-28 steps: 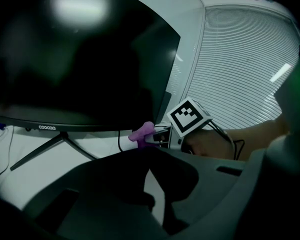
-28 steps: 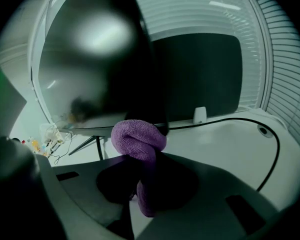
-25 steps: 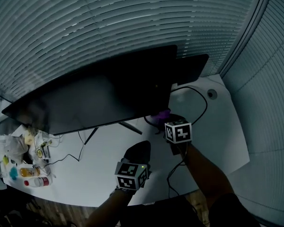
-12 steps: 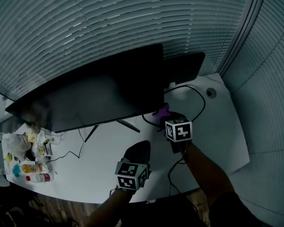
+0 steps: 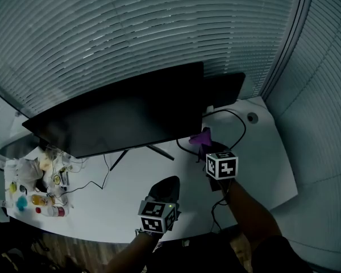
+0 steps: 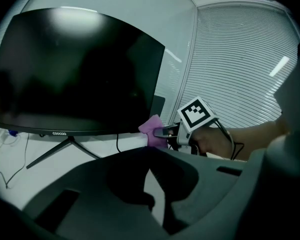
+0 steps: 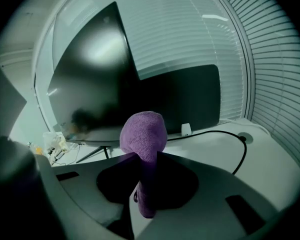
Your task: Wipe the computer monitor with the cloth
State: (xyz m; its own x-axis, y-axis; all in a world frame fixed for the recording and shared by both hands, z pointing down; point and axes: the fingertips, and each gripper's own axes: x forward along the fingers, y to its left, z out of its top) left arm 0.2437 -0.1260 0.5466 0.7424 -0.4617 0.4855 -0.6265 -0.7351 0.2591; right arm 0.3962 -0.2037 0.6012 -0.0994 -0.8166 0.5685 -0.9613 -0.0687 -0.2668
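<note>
purple cloth is clamped in the right hand-held gripper, forearm stretched toward the right edge of the monitor; left hand-held gripper sits nearer, jaws together.

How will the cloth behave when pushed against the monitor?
Probably floppy: the cloth bulges above the right gripper and hangs limp below it. Likely light, held by one pinch. Its fuzzy pile should drag rather than slide on the monitor.

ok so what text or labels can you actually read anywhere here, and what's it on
"coocaa": small light lettering on the bottom bezel of the monitor, seen in the left gripper view.
Marker cube: black-and-white square pattern only, no letters.
Bottles at the desk's left end: labels too small to read.
</note>
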